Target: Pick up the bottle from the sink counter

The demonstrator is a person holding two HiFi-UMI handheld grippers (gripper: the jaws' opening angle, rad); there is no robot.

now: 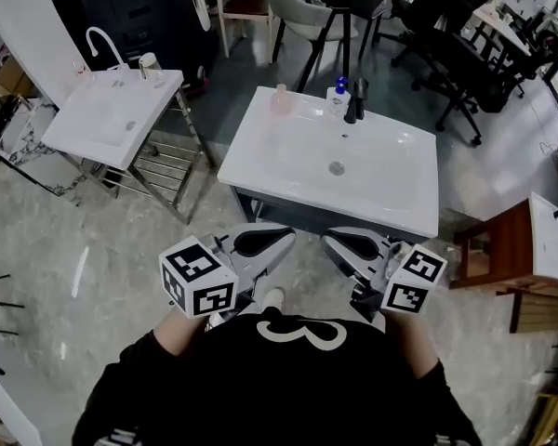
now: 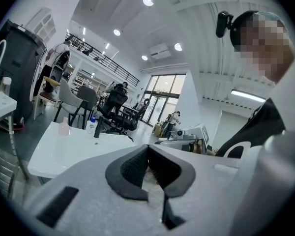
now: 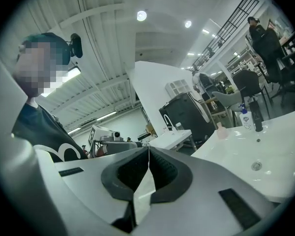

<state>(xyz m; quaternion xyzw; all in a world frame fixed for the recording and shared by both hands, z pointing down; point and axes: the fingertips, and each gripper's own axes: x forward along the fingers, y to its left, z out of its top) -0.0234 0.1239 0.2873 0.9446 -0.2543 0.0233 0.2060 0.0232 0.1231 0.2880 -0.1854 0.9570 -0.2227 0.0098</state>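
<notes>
The white sink counter (image 1: pixel 288 165) stands ahead of the person, with 2 bottles at its far edge. The pink bottle (image 1: pixel 281 98) stands left of the black faucet (image 1: pixel 355 100) and apart from it. The blue-capped bottle (image 1: pixel 338 96) stands just beside the faucet on the same side. Both bottles are upright, long axis vertical, caps pointing up.

The left gripper (image 1: pixel 265 242) and the right gripper (image 1: pixel 353 244) hang side by side at the counter's near edge, well apart from both bottles and pointing toward them. In the left gripper view the 2 pads are pressed together at the tips with nothing between them. The right gripper view shows the same: pads meeting, empty.

A 2nd white sink (image 1: pixel 102 119) stands off to the left.
</notes>
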